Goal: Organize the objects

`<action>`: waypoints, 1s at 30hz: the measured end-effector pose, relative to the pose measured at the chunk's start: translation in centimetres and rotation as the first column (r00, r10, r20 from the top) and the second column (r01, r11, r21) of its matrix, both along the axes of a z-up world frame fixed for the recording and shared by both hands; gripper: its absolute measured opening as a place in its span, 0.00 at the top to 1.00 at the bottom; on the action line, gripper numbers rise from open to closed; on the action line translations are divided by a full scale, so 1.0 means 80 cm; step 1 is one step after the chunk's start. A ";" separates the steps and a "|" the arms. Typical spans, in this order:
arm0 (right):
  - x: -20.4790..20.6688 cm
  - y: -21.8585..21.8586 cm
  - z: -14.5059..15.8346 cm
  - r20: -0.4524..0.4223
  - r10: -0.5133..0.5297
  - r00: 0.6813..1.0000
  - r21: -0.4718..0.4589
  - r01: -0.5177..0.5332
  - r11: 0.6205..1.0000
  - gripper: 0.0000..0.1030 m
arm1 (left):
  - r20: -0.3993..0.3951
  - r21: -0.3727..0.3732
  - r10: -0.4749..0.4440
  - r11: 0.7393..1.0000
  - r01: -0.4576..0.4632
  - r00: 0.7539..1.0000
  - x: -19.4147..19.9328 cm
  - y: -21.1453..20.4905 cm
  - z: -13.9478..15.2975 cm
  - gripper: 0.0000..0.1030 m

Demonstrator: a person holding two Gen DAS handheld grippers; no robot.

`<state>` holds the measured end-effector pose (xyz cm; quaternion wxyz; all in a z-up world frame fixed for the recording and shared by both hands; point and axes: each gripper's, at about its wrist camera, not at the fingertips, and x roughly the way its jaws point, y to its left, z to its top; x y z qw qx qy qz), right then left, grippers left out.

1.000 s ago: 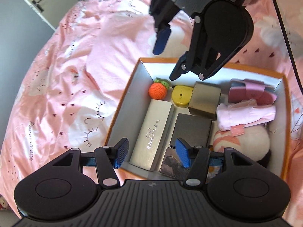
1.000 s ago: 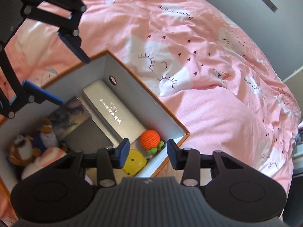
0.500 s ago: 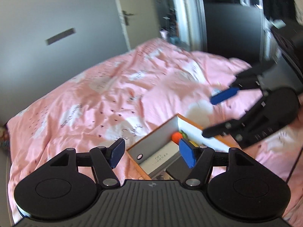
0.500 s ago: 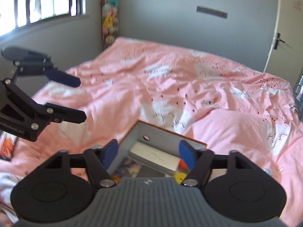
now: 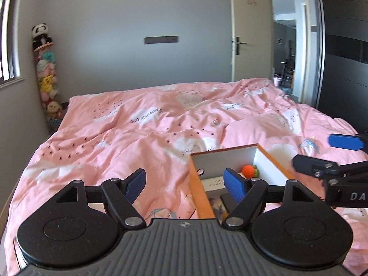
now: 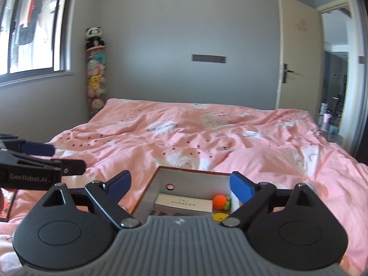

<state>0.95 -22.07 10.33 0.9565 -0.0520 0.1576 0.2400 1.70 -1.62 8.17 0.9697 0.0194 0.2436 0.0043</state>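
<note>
An orange-edged box (image 5: 198, 185) with white inner walls lies on the pink bed, also in the right wrist view (image 6: 147, 189). Inside it I see an orange crochet fruit (image 5: 248, 169) (image 6: 219, 200), a long white case (image 6: 184, 203), a yellow item (image 6: 219, 217) and a picture card (image 5: 217, 204). My left gripper (image 5: 187, 184) is open and empty, raised above the box's near left corner. My right gripper (image 6: 178, 186) is open and empty, raised over the box's near side. Each gripper shows at the edge of the other's view.
The pink quilt (image 5: 142, 128) covers the whole bed. A tall tube of plush toys (image 5: 47, 80) with a panda on top stands in the far left corner by the window. An open door (image 5: 250, 32) is at the far right.
Both grippers have lifted and tilted up from looking down into the box to looking level across the bed at the far wall. The right gripper's jaws have opened wider.
</note>
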 end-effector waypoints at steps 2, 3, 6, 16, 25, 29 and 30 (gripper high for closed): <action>-0.008 -0.001 -0.014 0.017 -0.041 0.999 0.015 0.040 0.999 0.05 | 0.000 -0.005 0.011 1.000 -0.011 1.000 -0.004 0.003 -0.013 0.12; -0.010 0.000 -0.021 0.020 -0.056 0.998 0.020 0.056 0.998 0.05 | -0.005 -0.007 0.008 1.000 -0.008 1.000 -0.006 0.004 -0.020 0.12; -0.016 0.005 -0.044 0.014 -0.084 0.996 0.014 0.083 0.996 0.04 | -0.022 -0.008 0.004 1.000 -0.005 1.000 -0.011 0.005 -0.040 0.12; -0.016 0.000 -0.104 -0.039 -0.166 0.985 -0.029 0.164 0.986 0.03 | -0.026 -0.064 0.043 0.997 -0.044 0.999 -0.025 -0.003 -0.089 0.11; -0.001 -0.007 -0.129 -0.127 -0.175 0.976 -0.035 0.171 0.985 0.03 | -0.148 -0.079 0.053 0.995 -0.065 0.988 -0.012 -0.005 -0.120 0.11; 0.001 -0.008 -0.133 -0.147 -0.179 0.973 -0.035 0.175 0.984 0.03 | -0.165 -0.078 0.043 0.995 -0.057 0.985 -0.012 -0.006 -0.123 0.11; 0.002 -0.008 -0.134 -0.149 -0.178 0.973 -0.035 0.175 0.984 0.03 | -0.166 -0.076 0.040 0.996 -0.053 0.985 -0.012 -0.007 -0.123 0.11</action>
